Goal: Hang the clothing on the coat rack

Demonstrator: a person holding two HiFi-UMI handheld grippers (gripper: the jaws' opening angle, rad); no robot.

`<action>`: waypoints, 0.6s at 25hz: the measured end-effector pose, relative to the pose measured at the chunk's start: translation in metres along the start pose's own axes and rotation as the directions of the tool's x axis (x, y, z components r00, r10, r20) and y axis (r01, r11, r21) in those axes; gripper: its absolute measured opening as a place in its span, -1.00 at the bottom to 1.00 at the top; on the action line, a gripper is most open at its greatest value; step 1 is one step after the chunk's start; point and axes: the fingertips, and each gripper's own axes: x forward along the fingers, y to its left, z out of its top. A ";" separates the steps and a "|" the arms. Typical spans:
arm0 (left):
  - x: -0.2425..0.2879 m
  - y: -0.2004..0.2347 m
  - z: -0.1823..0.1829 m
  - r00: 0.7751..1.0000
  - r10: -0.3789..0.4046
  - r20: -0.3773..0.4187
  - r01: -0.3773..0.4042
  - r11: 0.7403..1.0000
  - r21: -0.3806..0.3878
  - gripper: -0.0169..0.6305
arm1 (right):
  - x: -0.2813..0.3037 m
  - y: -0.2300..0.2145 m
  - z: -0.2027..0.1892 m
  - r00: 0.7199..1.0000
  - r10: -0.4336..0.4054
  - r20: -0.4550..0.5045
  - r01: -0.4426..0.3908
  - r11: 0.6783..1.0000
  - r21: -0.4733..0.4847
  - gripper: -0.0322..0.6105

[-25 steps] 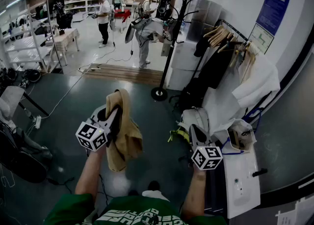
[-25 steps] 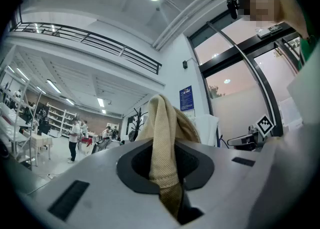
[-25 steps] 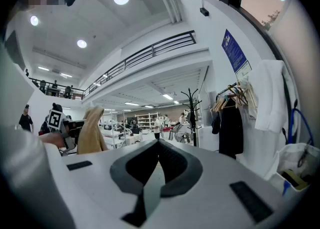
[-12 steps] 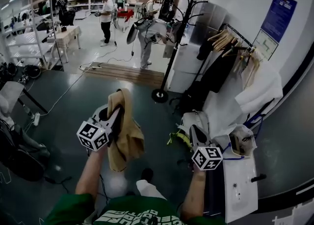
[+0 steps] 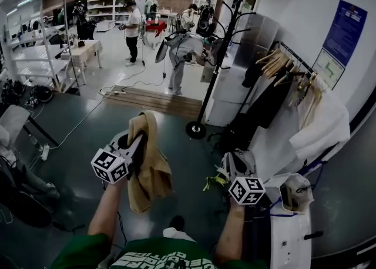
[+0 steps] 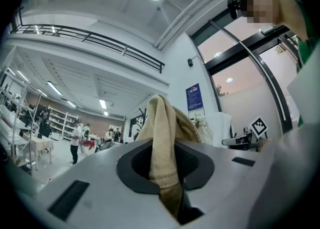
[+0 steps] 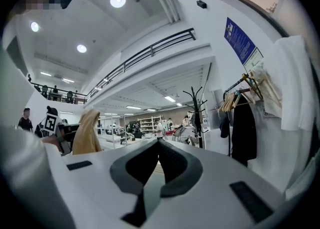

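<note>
A tan piece of clothing hangs folded from my left gripper, which is shut on it; in the left gripper view the tan clothing rises between the jaws. My right gripper is at the lower right, shut with nothing in it, its jaw tips meeting in the right gripper view. The black coat rack stands upright ahead, its round base on the floor, several steps away. In the right gripper view the coat rack is ahead and the tan clothing at the left.
A clothes rail with hangers, a dark coat and white garments lines the right wall. A bag and white table lie at the lower right. People stand in the back; a dark chair is at the left.
The view has shifted forward and slightly right toward the coat rack and clothes rail. Both grippers keep their pose; the tan clothing still hangs from the left one.
</note>
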 end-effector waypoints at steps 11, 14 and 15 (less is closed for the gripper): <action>0.107 0.066 0.001 0.999 0.033 0.019 -0.033 0.999 0.030 -0.82 | 0.128 -0.060 0.028 0.998 0.062 0.005 -0.062 0.998 -0.008 -0.88; 0.135 0.079 -0.003 0.998 0.052 0.023 -0.052 0.998 0.027 -0.82 | 0.155 -0.080 0.028 0.997 0.075 -0.001 -0.075 0.997 -0.008 -0.88; 0.143 0.083 -0.005 0.998 0.058 0.024 -0.059 0.998 0.026 -0.82 | 0.164 -0.086 0.028 0.997 0.081 -0.003 -0.081 0.997 -0.007 -0.88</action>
